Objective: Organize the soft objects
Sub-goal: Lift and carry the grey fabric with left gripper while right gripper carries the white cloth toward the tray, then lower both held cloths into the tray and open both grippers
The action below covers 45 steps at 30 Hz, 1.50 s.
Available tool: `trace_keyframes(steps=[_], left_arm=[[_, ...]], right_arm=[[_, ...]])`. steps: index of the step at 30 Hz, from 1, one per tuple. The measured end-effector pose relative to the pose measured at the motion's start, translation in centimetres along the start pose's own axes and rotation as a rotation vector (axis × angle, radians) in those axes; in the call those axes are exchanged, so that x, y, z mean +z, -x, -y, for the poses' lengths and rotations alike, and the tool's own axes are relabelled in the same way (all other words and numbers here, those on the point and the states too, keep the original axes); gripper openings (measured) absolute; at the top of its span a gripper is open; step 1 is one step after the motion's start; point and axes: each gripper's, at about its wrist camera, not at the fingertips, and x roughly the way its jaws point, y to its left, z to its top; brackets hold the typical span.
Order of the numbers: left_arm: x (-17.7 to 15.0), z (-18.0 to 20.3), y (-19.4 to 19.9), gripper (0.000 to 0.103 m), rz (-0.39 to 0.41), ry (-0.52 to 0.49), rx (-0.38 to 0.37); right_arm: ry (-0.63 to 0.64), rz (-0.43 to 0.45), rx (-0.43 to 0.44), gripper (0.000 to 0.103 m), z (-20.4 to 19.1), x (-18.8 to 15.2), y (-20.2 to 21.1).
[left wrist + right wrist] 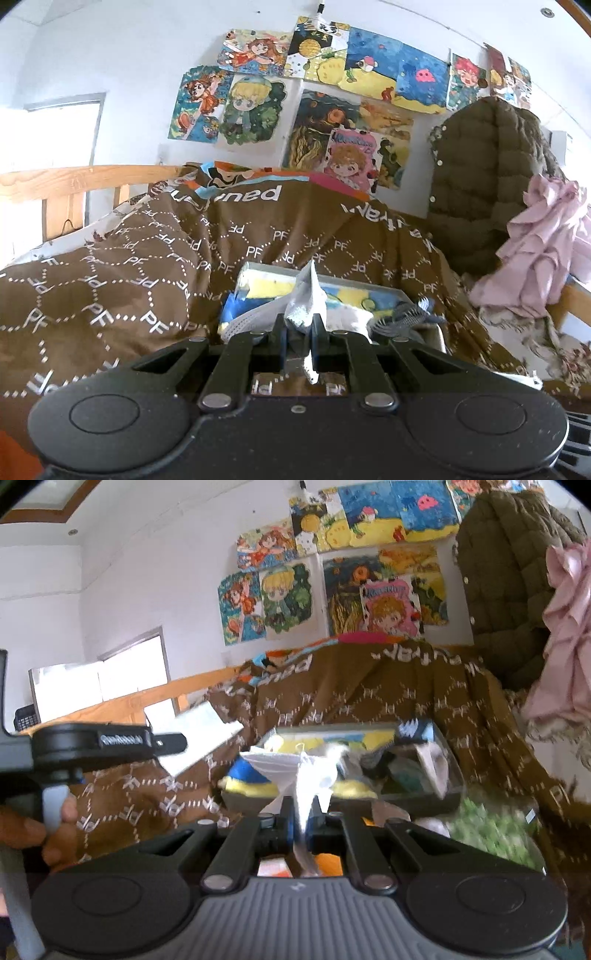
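Note:
My left gripper (300,319) is shut on a white-grey patterned cloth (308,291) that sticks up between its fingers. Just beyond it, a grey fabric box (354,282) sits on the brown blanket, holding yellow-and-blue soft items and a dark striped piece. In the right wrist view, my right gripper (303,805) is shut on a white cloth (306,775) in front of the same box (417,799). The left gripper (170,744) shows at the left, a white cloth (201,734) jutting from it, with a hand (55,823) on its handle. Whether both hold one cloth I cannot tell.
A brown blanket (147,266) printed with "PF" covers the bed, inside a wooden rail (66,181). An olive puffer jacket (487,166) and a pink garment (543,243) hang at the right. Drawings (332,92) cover the wall. A blurred green thing (487,830) lies near the box.

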Motion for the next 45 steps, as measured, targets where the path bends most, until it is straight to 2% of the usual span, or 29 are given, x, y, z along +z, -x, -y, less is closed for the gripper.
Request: trace_keyframes(steps=[7,13,20,26,30,38,45], left_arm=[[0.4,-1.5,-4.5,0.012,0.066,-0.012,0.013],[-0.9,-3.2,-9.2,0.012,0.135,-0.006,-0.004],[-2.2,-6.8,-13.4,0.012,0.045,0.148,-0.084],[-2.1,-9.1,-14.3,0.012,0.032,0.227,-0.120],[-2.5,-10.1,-15.1,0.012,0.007,0.291,-0.170],[-3.4,-10.4,-16.2,0.013,-0.034,0.328,-0.195],[-3.9,-10.1,-17.1,0.015,-0.097,0.302,-0.186]], right_arm=[[-0.046,0.068,0.003,0.007,0.0,2.1,-5.6],[-0.069,0.087,0.006,0.007,-0.1,2.8,-10.3],[-0.091,0.064,-0.004,0.007,-0.6,4.1,-14.8],[-0.015,-0.010,-0.022,0.007,-3.1,4.9,-18.7],[0.041,-0.058,-0.051,0.007,-4.5,4.3,-19.8],[0.044,-0.132,-0.074,0.007,-4.8,3.1,-21.0],[0.002,-0.201,-0.088,0.008,-4.0,2.5,-22.1]])
